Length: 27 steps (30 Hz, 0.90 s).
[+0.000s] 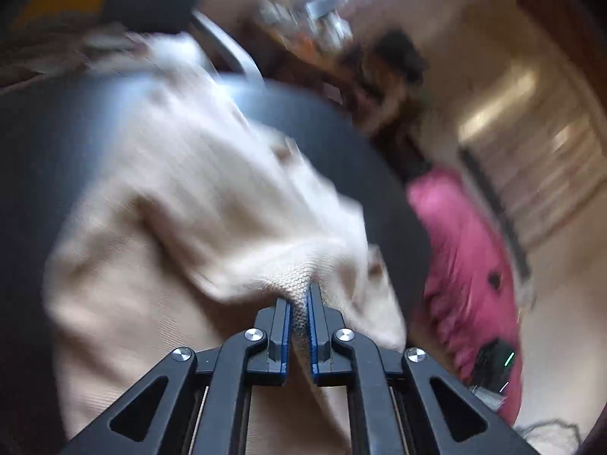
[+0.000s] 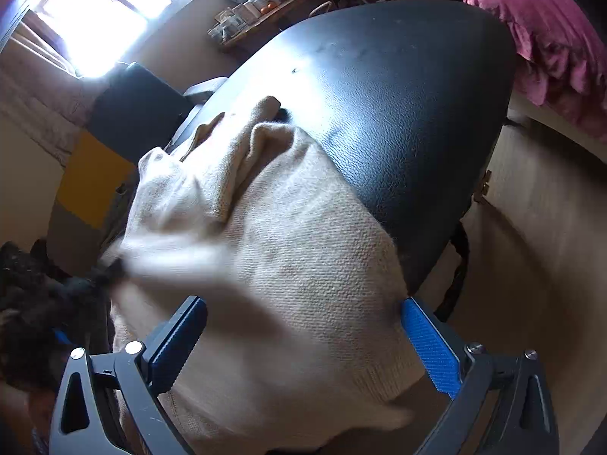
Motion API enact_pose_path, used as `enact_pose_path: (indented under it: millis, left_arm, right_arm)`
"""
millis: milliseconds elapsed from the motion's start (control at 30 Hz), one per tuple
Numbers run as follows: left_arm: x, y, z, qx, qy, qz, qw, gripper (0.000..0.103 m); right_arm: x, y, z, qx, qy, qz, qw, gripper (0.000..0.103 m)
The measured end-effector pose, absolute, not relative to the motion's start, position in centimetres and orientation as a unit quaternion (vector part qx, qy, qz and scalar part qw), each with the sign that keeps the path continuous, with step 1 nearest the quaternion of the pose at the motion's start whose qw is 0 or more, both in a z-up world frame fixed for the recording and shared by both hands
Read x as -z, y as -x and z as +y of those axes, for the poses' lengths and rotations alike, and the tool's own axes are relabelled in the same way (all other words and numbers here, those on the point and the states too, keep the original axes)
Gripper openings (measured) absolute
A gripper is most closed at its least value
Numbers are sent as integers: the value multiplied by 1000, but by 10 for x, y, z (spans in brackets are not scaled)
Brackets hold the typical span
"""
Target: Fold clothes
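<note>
A cream knitted garment with buttons (image 1: 182, 197) lies spread over a round black table (image 1: 330, 140). My left gripper (image 1: 299, 303) is shut on a fold of its knit edge, and the cloth rises into the blue pads. That view is smeared by motion. In the right wrist view the same cream garment (image 2: 288, 250) covers the near half of the black table (image 2: 398, 94), bunched toward the far left. My right gripper (image 2: 303, 322) stands wide open just above the cloth, one finger (image 2: 178, 337) on each side, holding nothing.
A pink bundle of fabric (image 2: 550, 26) lies beyond the table's right side, also seen as pink fabric (image 1: 466, 265). A black and yellow chair (image 2: 114, 144) stands at the left. A cluttered shelf (image 2: 261, 3) sits under a bright window (image 2: 91, 15). Bare floor (image 2: 538, 246) lies to the right.
</note>
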State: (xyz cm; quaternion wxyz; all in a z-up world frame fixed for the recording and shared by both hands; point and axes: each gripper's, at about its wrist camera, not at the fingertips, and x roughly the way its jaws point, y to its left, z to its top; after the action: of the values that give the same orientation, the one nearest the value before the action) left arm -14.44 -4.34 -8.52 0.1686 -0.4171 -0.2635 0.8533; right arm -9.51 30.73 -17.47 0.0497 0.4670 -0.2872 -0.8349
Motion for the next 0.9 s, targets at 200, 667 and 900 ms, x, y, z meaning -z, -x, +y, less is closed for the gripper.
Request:
enact_pose_path:
  millis: [200,667,900]
  left_arm:
    - [54,86,-218,-887,352,-299,7,6]
    - [84,-68,-323,-873,366,-281,-156,20]
    - [90,-13,-178,-888,430,-157,40,23]
  right_arm:
    - [159,94,282,849,-463,-246,70,103]
    - [143,89,189,851,-487,-137,141,103]
    - [142,85,143,848,-507,-45,150,103]
